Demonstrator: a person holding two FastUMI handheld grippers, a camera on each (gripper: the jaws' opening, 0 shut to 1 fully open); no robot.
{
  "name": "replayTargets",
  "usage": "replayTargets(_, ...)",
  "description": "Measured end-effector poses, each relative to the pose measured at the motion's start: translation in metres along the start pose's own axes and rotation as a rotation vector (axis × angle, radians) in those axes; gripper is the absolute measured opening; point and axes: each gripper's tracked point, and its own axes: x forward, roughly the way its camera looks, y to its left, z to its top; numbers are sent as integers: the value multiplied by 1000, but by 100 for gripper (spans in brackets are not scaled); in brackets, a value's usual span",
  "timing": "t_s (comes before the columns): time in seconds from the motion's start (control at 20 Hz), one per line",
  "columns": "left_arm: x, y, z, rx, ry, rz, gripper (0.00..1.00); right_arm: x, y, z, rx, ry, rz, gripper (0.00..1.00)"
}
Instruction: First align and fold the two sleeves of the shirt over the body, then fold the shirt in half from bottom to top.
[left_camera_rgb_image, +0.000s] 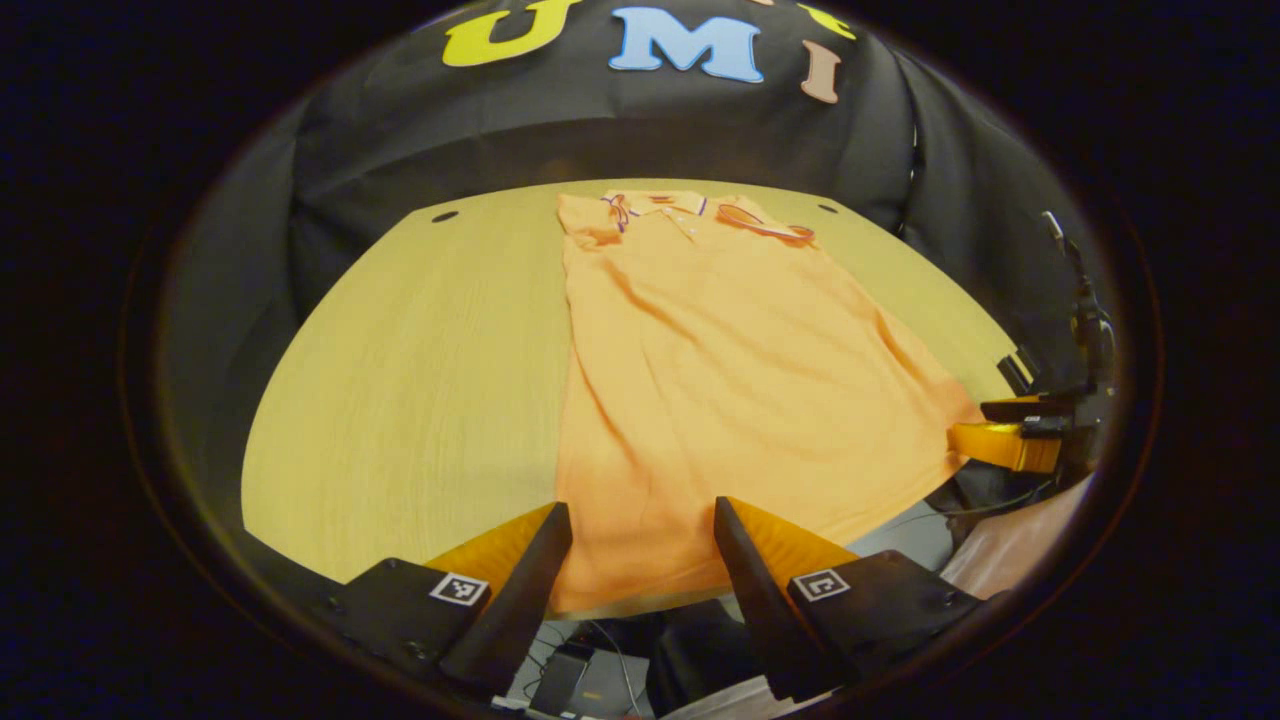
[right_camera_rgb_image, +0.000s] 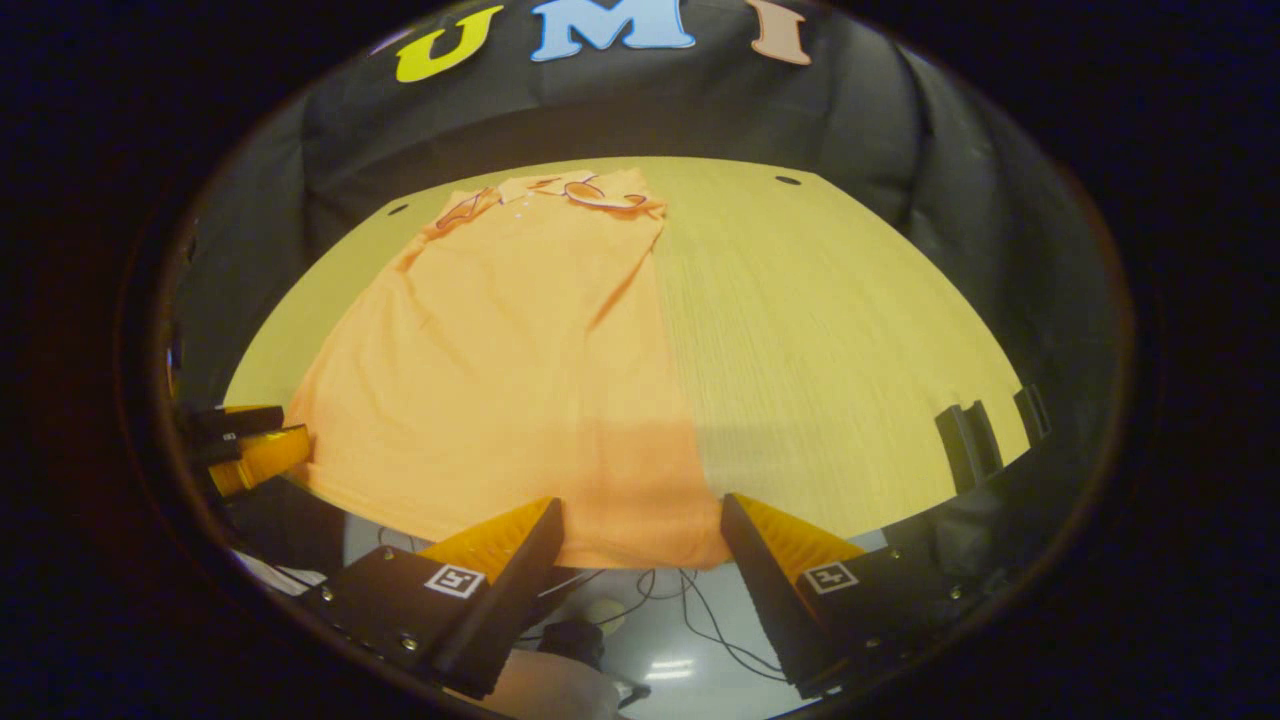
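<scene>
The shirt (left_camera_rgb_image: 700, 400) lies flat mid-frame on the table (left_camera_rgb_image: 420, 400), sleeves folded in, collar toward the top. Left gripper (left_camera_rgb_image: 642, 530) and right gripper (right_camera_rgb_image: 640, 525) hover spread apart, empty, at its hem.

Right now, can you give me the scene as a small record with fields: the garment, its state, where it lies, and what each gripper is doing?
garment: orange polo shirt, collar at the far end
state: both sleeves already folded over the body; bottom-to-top fold not yet done
surface: light wooden table; the hem reaches its near edge
left gripper: open, at the hem near one bottom corner, not gripping
right gripper: open, at the hem near the other bottom corner, not gripping
likely next: probably pinch the hem at both corners and carry it toward the collar
</scene>
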Motion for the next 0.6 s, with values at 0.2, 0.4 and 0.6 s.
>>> replayTargets(0.2, 1, -8, -3, 56, 13, 3, 91, 0, 6, -1, 10, -7, -3, 81)
replayTargets(0.4, 1, -10, -2, 53, -9, -2, 75, 0, 6, 1, 49, -11, -15, 53)
replayTargets(0.6, 3, -20, -1, 83, -20, -14, 34, 0, 9, 1, 61, -21, -4, 23)
